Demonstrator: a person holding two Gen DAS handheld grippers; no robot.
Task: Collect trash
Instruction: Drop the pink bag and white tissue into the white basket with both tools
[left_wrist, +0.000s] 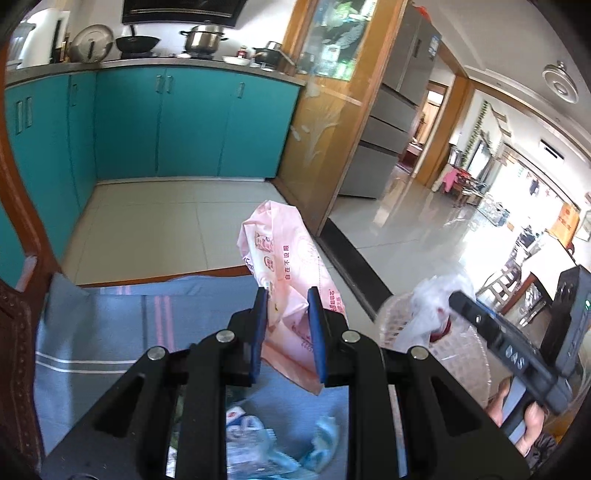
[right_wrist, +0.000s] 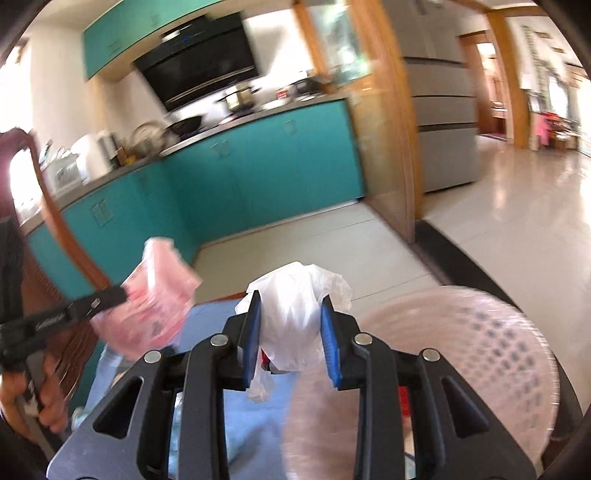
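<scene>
My left gripper (left_wrist: 287, 310) is shut on a pink printed plastic wrapper (left_wrist: 284, 258) that sticks up past its blue pads, lifted above the blue cloth. In the right wrist view the same pink wrapper (right_wrist: 155, 306) shows at the left. My right gripper (right_wrist: 291, 306) is shut on a crumpled white plastic bag (right_wrist: 295, 295), with a tail hanging below the pads. A pale pink perforated basket (right_wrist: 461, 362) stands just right of the right gripper; in the left wrist view the basket (left_wrist: 458, 358) sits at lower right with the white bag (left_wrist: 432, 302) above its rim.
A blue striped cloth (left_wrist: 122, 325) covers the table, with several blue-and-white wrappers (left_wrist: 258, 443) lying near its front. A dark wooden chair back (right_wrist: 48, 184) rises at the left. Teal kitchen cabinets (left_wrist: 166, 122) and a tiled floor (left_wrist: 166, 229) lie beyond the table edge.
</scene>
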